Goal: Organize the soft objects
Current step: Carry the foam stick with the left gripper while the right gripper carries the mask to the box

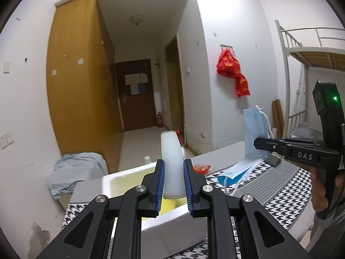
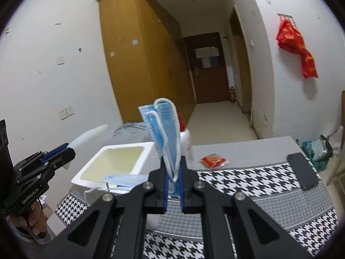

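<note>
A: What is each gripper holding?

B: The left gripper point(image 1: 173, 180) is clamped on a white foam piece point(image 1: 171, 164) that stands upright between its blue pads. The right gripper point(image 2: 173, 180) is clenched on a blue face mask point(image 2: 166, 133), which rises folded above its tips.

A: What lies just beyond them?

B: Under and ahead of the left gripper sits a white foam box point(image 2: 112, 161) with a yellowish inside. More blue masks point(image 2: 123, 179) lie ahead-left of the right gripper, at the box's near edge. The houndstooth cloth point(image 2: 248, 179) covers the worktop point(image 2: 237, 149) below both.

A: And further out?

B: Directly behind the held mask a white bottle point(image 2: 187, 142) stands partly hidden. Ahead-right of the right gripper are 1 red packet point(image 2: 213, 160) and, further right, a dark phone point(image 2: 303, 170). Past the worktop: a wooden wardrobe point(image 2: 138, 51), a brown door point(image 2: 208, 69), and a red bag point(image 2: 297, 45) hanging on the wall.
</note>
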{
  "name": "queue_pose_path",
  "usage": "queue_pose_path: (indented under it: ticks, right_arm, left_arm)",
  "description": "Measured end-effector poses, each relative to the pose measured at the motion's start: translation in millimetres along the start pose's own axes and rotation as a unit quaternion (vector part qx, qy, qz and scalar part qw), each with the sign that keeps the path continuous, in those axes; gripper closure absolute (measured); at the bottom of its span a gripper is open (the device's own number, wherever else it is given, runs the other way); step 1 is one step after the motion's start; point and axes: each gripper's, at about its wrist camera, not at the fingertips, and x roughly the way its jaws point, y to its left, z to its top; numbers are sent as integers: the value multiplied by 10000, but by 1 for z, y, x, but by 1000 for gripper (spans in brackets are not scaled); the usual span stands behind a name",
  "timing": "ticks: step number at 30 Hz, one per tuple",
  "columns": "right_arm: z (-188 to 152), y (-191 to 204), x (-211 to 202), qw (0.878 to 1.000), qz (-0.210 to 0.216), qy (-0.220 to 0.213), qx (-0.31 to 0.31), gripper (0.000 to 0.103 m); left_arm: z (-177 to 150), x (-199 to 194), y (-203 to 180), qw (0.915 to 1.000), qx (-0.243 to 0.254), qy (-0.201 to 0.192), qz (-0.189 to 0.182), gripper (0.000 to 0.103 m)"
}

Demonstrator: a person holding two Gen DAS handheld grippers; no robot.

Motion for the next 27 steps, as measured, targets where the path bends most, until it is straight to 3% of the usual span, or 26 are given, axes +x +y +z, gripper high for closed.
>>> queue_pose_path:
  ticks: [12, 27]
  right_arm:
    - [8, 45, 40, 9977, 503, 283, -348, 92]
    - [3, 93, 89, 9924, 773, 743, -599, 92]
  left_arm:
    - [-7, -14, 35, 9980, -245, 9, 576, 84]
    - [-17, -21, 71, 9958, -370, 114, 829, 84]
